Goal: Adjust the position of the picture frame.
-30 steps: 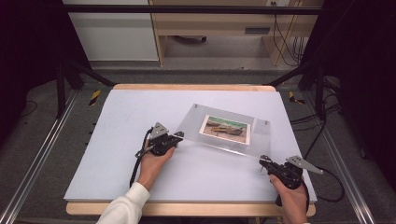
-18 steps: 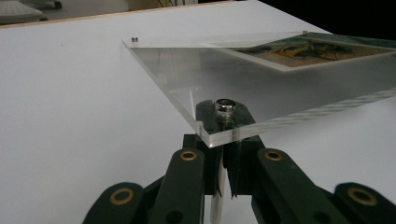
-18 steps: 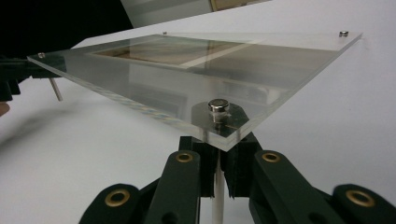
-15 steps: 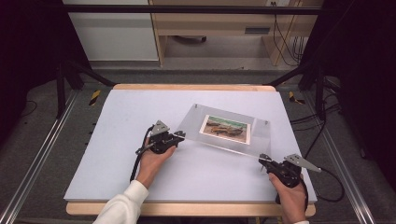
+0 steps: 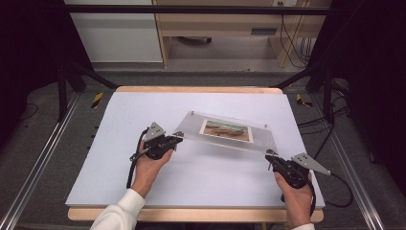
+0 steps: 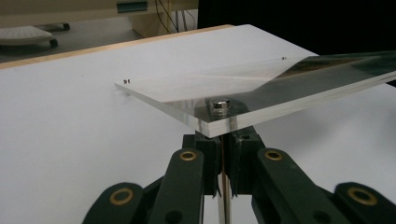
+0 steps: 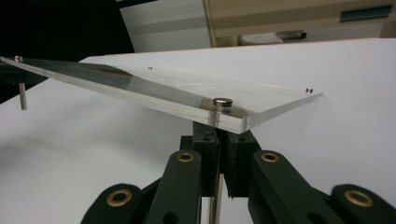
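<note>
Nearest the person's edge of the tabletop (image 5: pixel 119 158), both hands are holding their tools low over the white surface, forearms entering from below. The right tongs (image 5: pixel 271 155) are clenching a thin metal pin (image 7: pixel 216 177) that hangs beneath the near right corner of the clear acrylic photo frame (image 5: pixel 225 132); in the right gripper view the jaws are standing pressed together on that pin directly under a round metal cap (image 7: pixel 222 102) set on the corner. The left tongs (image 5: pixel 177 137) are grasping the matching pin (image 6: pixel 223 186) at the frame's left corner, again just below a round cap (image 6: pixel 219 106), with the jaws fully drawn in. Gripping the standoff pins rather than the panel edges appears deliberate: it is keeping the polished faces free of pad marks and giving each hand a firm post to lift by. The frame is sitting above the middle of the tabletop, carried at two corners and tilting, its left side riding higher while the far edge is lying close to the surface; whether that far edge is touching cannot be told. Sandwiched in the panel, a landscape photograph (image 5: pixel 226 130) is facing upward. Beyond the tabletop, wooden furniture (image 5: pixel 225 28) is standing against the far wall.
</note>
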`<move>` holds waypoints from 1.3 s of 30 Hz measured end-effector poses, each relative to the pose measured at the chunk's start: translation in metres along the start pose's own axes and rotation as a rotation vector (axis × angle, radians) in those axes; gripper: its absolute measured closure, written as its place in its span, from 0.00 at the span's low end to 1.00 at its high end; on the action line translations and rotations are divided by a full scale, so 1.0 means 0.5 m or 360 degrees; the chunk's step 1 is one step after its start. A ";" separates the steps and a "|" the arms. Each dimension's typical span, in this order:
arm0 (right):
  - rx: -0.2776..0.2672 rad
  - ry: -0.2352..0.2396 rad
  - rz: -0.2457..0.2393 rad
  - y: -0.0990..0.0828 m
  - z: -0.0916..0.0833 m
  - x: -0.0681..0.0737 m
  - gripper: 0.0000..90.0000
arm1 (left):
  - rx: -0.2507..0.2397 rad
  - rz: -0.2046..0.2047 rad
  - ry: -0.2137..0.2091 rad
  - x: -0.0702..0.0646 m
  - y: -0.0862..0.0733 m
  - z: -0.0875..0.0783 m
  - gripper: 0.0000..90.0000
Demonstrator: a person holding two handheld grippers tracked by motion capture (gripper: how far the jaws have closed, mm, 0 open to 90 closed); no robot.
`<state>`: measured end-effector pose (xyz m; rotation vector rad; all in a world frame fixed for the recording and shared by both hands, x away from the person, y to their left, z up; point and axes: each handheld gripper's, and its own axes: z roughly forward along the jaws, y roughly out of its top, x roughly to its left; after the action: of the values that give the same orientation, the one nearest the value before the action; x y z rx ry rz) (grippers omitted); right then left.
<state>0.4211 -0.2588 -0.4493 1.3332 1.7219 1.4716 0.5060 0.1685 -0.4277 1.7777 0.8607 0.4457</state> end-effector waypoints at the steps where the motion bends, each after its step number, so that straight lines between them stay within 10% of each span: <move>1: 0.0000 0.0000 0.0000 0.000 0.000 0.000 0.94 | 0.0000 0.0000 0.0000 0.000 0.000 0.000 0.93; 13: 0.0009 0.0142 -0.0094 0.055 0.107 0.067 0.94 | -0.0131 -0.0062 0.0163 0.051 -0.018 -0.119 0.92; 24: 0.0048 0.0196 -0.0129 0.067 0.180 0.095 0.94 | -0.0168 -0.0089 0.0241 0.103 -0.044 -0.130 0.92; 39: 0.0072 0.0199 -0.0103 0.046 0.185 0.088 0.94 | -0.0146 -0.0104 0.0238 0.110 -0.068 -0.108 0.92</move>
<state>0.4907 -0.1807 -0.4448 1.2186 1.8693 1.5162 0.4957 0.2505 -0.4450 1.6426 0.9842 0.5717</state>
